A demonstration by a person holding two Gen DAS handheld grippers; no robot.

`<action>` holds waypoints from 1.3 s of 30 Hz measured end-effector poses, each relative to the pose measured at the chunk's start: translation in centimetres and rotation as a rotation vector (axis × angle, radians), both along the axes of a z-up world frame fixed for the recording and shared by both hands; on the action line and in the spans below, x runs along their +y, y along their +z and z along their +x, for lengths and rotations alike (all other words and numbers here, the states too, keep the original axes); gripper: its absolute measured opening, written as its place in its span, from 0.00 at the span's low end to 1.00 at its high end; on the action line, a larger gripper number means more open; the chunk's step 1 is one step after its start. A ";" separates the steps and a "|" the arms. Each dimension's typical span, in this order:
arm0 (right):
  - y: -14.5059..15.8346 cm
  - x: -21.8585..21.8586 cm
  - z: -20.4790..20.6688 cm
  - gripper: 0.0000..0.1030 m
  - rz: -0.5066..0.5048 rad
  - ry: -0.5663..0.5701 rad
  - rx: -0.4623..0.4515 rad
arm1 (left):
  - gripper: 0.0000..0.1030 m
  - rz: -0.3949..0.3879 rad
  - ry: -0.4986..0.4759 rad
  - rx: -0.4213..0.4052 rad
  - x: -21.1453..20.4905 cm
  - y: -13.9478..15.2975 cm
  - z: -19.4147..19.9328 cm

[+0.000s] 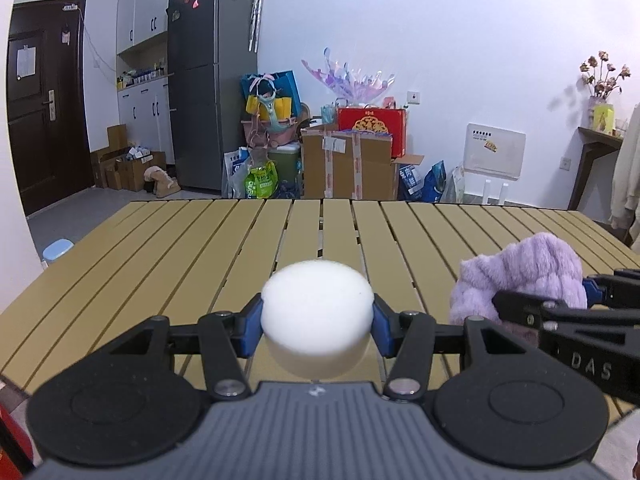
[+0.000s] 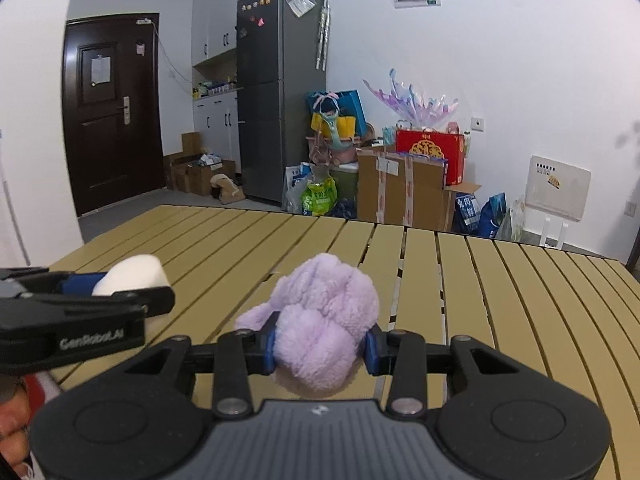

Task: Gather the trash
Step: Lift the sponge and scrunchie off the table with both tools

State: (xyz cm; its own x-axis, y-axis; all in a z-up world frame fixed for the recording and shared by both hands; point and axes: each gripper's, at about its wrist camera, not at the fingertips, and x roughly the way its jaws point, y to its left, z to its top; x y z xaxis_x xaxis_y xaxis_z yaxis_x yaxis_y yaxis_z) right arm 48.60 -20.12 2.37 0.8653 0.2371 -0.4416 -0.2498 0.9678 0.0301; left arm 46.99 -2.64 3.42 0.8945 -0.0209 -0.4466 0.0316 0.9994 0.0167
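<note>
left gripper: jaws half open, clamping white foam puck. right gripper: jaws narrow, clamping lilac fluffy cloth.

slatted yellow table; grey fridge, dark door, cardboard boxes along wall.

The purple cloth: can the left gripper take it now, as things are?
Probably not. The left gripper is already shut on the white foam, so its jaws are full, and the right gripper already holds the purple cloth.
</note>
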 end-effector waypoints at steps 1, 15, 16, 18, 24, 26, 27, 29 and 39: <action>0.2 0.0 -0.9 0.37 -0.003 0.005 -0.003 | 0.52 0.000 -0.002 -0.003 0.0 0.2 -0.8; 0.7 -0.4 -14.7 0.37 -0.071 0.026 -0.019 | 0.52 0.003 -0.035 0.024 0.3 -0.6 -12.3; 0.6 -0.6 -15.4 0.37 -0.071 0.025 -0.016 | 0.52 0.004 -0.036 0.027 0.4 -0.8 -13.1; 0.2 -0.8 -16.8 0.37 -0.068 0.022 -0.007 | 0.52 0.004 -0.040 0.028 0.6 -1.1 -14.4; -1.3 -1.5 -19.8 0.37 -0.050 0.013 0.023 | 0.52 0.022 -0.057 0.037 0.5 -2.5 -17.6; -1.8 -1.6 -20.8 0.37 -0.045 0.009 0.035 | 0.52 0.019 -0.064 0.049 0.6 -2.9 -18.0; -2.2 -1.6 -21.2 0.37 -0.041 0.007 0.043 | 0.52 0.020 -0.067 0.056 0.6 -3.3 -18.4; -2.8 -1.7 -22.1 0.37 -0.038 0.005 0.057 | 0.52 0.021 -0.069 0.069 0.8 -3.9 -19.1; -7.3 -1.8 -24.5 0.37 -0.048 -0.017 0.171 | 0.52 0.058 -0.076 0.176 1.5 -9.3 -22.0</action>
